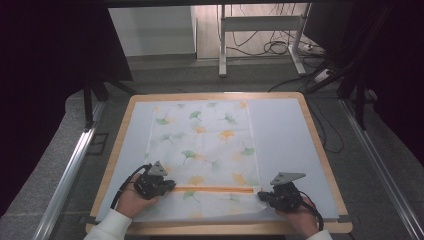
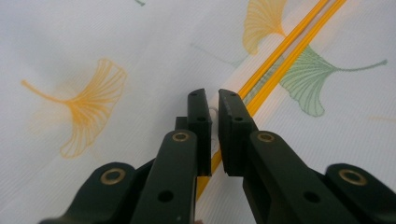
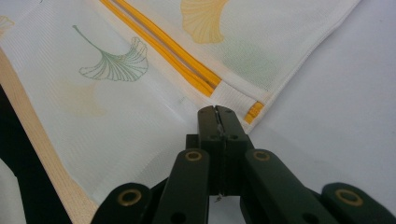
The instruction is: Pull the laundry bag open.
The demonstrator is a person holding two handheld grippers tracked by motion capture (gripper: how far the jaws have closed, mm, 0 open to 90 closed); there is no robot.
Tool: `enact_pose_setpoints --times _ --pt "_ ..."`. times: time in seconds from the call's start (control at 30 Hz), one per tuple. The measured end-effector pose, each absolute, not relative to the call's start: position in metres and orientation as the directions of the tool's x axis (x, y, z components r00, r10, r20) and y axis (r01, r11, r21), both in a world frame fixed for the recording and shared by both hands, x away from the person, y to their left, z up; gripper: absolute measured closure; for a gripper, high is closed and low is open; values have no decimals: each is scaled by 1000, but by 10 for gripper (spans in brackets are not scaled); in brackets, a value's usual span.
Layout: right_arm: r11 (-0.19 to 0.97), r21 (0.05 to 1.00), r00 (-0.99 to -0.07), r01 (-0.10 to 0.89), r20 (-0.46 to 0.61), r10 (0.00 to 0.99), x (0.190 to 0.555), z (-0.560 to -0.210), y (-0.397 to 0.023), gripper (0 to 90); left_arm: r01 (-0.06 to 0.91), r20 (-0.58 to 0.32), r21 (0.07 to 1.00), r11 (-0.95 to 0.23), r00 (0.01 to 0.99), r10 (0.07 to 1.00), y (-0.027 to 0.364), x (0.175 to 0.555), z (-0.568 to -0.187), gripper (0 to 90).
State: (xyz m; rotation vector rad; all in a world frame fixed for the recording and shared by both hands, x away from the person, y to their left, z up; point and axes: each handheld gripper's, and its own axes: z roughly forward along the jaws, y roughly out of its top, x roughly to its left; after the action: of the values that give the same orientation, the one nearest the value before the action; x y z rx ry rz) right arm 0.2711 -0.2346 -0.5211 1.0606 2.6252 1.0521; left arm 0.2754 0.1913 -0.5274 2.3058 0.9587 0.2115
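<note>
Item: white mesh bag w/ green and yellow leaf print, lying flat on the worktop, roughly centre, long side running away from the person. Orange zip runs across the bag near its front end, side to side.

Left gripper: at the bag's front-left, on the left end of the zip. In the left gripper view its fingers stand nearly together w/ a thin slit between; a small pale loop, prob. the zip pull, sits in that slit, the orange zip line passing under and beyond. Reads as pinching the pull.

Right gripper: at the bag's front-right corner, by the right end of the zip. In the right gripper view its fingers are pressed together, w/ a sliver of white fabric edge caught between them; zip end just ahead.

Hands: left hand and right hand, white sleeves, at the front edge.

Worktop: pale mat, wood rim. Beyond: grey floor, cables, metal frame legs.
</note>
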Motion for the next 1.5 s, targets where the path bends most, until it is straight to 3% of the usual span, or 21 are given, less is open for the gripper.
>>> enact_pose_setpoints --times 1.5 --pt "513 646 -748 565 140 649 271 -521 -235 896 662 -74 611 -435 594 801 260 254 -530 848"
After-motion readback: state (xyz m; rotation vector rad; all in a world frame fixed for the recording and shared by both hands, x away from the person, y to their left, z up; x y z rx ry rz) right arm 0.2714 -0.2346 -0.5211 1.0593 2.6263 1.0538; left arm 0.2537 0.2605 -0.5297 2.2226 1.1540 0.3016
